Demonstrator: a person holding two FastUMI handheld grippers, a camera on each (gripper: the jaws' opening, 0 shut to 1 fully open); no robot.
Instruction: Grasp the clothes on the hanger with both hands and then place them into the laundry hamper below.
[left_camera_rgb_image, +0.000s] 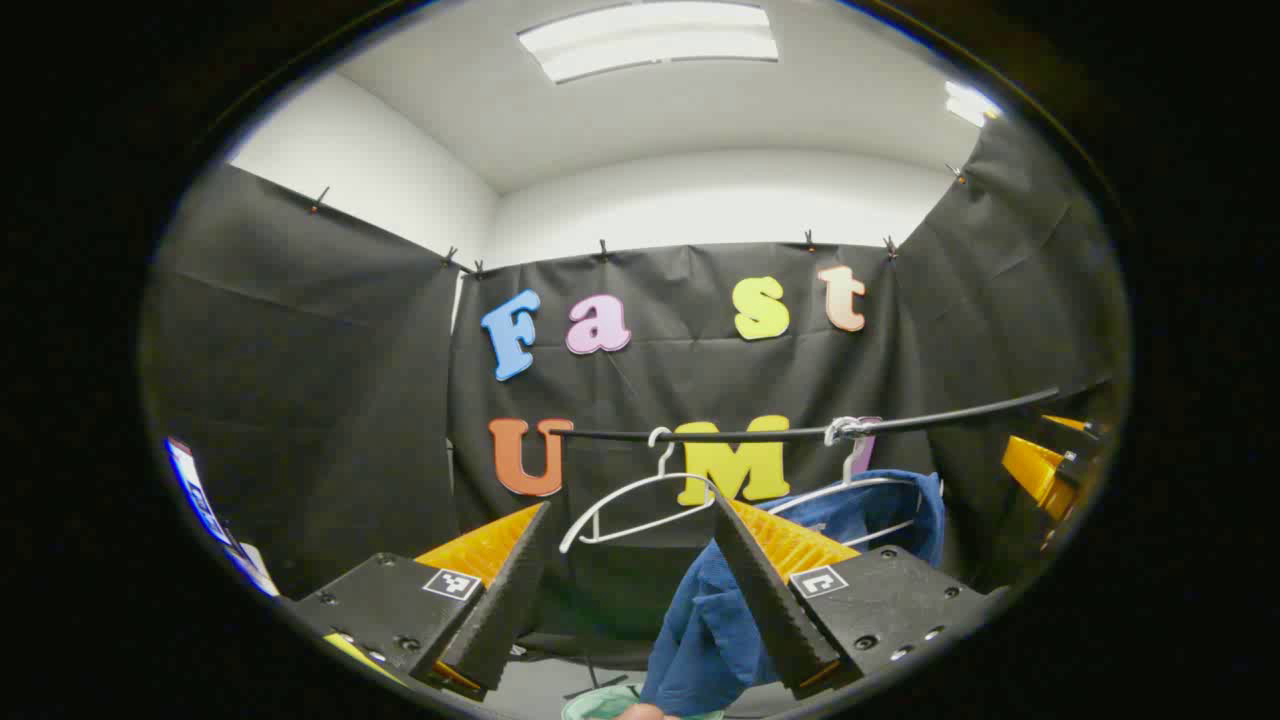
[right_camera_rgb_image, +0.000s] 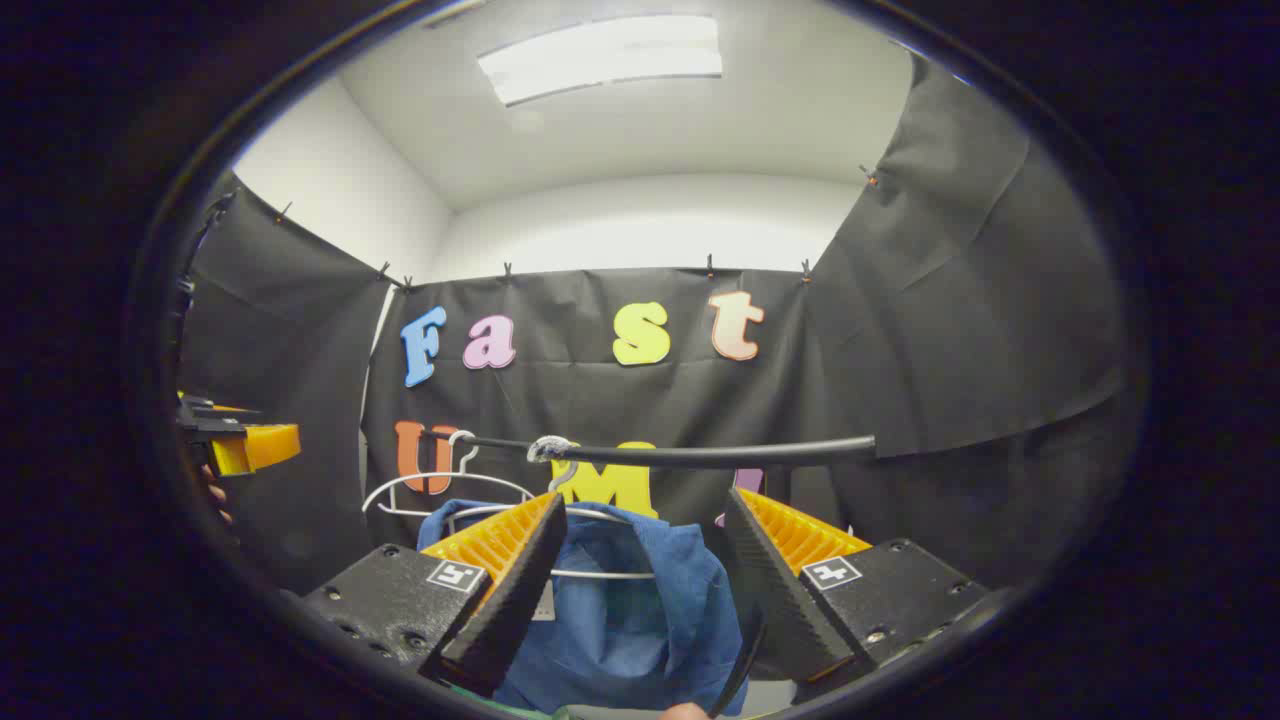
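Cloth-walled recording booth (left_camera_rgb_image: 300, 380), ceiling light (left_camera_rgb_image: 648, 38).

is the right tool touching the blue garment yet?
Cannot tell. In the right gripper view the right tool is open with the blue garment behind the gap; no finger plainly presses the cloth.

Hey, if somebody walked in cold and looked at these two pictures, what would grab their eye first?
Probably the blue garment, draped over a white hanger on the black rail and framed between the open right gripper. Beside it hangs an empty white hanger, seen ahead of the open left gripper.
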